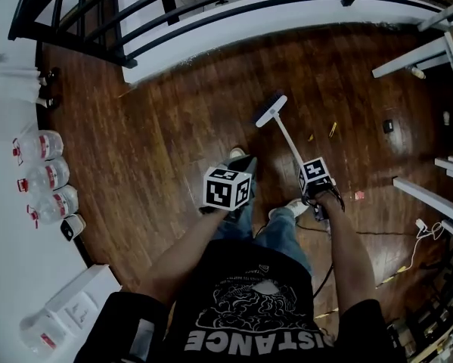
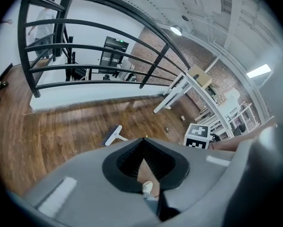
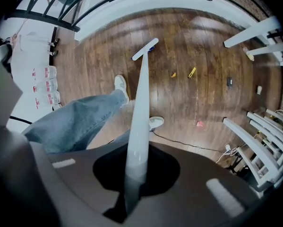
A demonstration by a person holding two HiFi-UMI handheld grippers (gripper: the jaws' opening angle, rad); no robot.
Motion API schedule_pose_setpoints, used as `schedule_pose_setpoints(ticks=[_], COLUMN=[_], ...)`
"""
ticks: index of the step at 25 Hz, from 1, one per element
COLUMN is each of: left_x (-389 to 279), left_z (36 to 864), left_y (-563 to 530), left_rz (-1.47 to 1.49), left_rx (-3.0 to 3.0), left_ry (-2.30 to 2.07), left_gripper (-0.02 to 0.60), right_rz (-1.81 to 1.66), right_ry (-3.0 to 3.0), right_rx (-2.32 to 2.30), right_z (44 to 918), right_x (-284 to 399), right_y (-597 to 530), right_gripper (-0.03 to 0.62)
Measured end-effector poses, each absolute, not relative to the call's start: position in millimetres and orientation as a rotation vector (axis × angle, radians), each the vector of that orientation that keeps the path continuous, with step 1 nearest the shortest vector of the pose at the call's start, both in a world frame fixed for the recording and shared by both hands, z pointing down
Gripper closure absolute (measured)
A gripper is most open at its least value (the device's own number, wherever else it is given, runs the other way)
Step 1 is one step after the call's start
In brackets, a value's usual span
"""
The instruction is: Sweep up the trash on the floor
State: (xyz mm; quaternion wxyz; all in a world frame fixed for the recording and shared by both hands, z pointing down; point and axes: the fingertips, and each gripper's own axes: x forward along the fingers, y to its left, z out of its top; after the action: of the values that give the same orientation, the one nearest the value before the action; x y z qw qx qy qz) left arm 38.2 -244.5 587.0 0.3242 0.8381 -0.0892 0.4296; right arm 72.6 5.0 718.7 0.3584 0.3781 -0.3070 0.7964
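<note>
Dark wood floor (image 1: 173, 127), glossy, running from a black railing (image 1: 75, 13) to white racks (image 1: 430, 195). Standing on it, well ahead of the feet, a white-handled broom (image 1: 290, 141), head down and nearest the yellow scraps (image 1: 333, 129). Right tool (image 3: 139, 148) clamped on the upper end of the pole. Left tool (image 2: 143, 141) held level beside it, jaws brought tip to tip, nothing recognisable between them. Looks light and stiff, a long lever; smooth round pole probably prone to twisting in a two-jaw clamp. Best taken high for reach, with a second hold lower down for control. Further right, a small red scrap (image 1: 359, 195), well apart from the bristles.
</note>
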Motion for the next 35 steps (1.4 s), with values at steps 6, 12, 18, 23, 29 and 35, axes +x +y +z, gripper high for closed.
schedule_pose_setpoints(ticks=[6, 12, 18, 23, 29, 35], left_x=[51.3, 73.6, 91.3, 102.4, 115.3, 136.0], left_z=[584.4, 580.3, 580.6, 585.1, 581.9, 577.6], left_y=[-185.3, -125.2, -79.6, -50.3, -23.3, -4.7], left_rz=[1.169, 1.214, 1.232, 1.251, 1.261, 1.270], left_rx=[2.227, 2.264, 2.284, 2.287, 2.299, 2.324], left_ry=[-0.167, -0.087, -0.051, -0.038, -0.014, 0.021], left_gripper=[0.575, 0.575, 0.575, 0.575, 0.575, 0.575], right_rz=[2.086, 2.063, 1.972, 1.958, 1.981, 2.018], right_ry=[-0.753, -0.726, -0.714, -0.687, -0.652, -0.629], right_rx=[1.003, 1.008, 0.991, 0.997, 1.014, 1.045], right_z=[714.7, 714.2, 715.7, 715.3, 710.3, 710.2], right_x=[82.0, 101.7, 136.4, 162.6, 180.5, 187.9], right_y=[77.8, 154.2, 217.1, 257.3, 296.9, 318.2], right_gripper=[0.594, 0.594, 0.594, 0.594, 0.594, 0.593])
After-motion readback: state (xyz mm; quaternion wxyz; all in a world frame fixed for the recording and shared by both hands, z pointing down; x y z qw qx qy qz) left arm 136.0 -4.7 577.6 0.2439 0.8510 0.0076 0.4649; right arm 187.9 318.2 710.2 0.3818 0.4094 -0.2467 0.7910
